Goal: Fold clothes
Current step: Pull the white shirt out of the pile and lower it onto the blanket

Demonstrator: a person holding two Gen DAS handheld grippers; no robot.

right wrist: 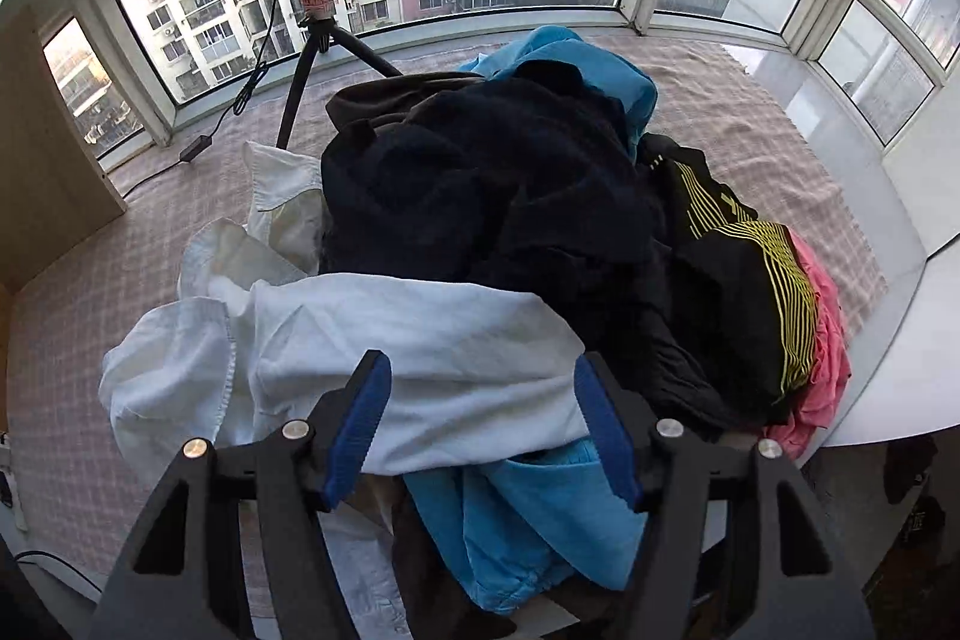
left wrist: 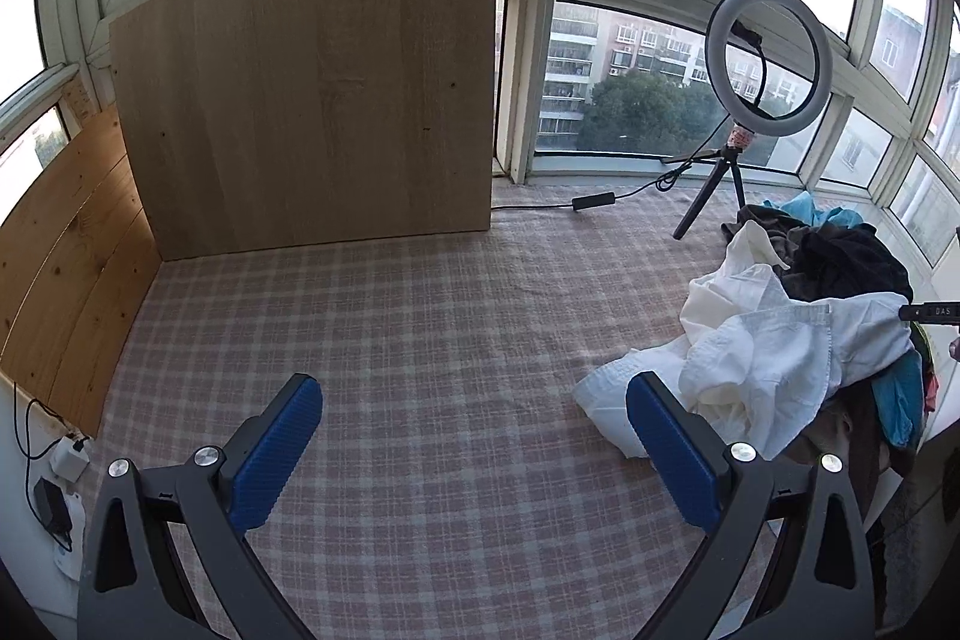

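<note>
Since the whole clothes pile [right wrist: 510,196] at frame centre is unfolded, nothing's done yet, with right gripper [right wrist: 483,427] and left gripper [left wrist: 474,451] both spread wide, empty.

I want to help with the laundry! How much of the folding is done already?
Nothing looks folded yet: the checked cloth shows no folded clothes. In hand: the right gripper hangs with open jaws over the white shirt on top of the heap; the left gripper is open and holds nothing. Left: the whole pile, including the black garment and blue one.
</note>
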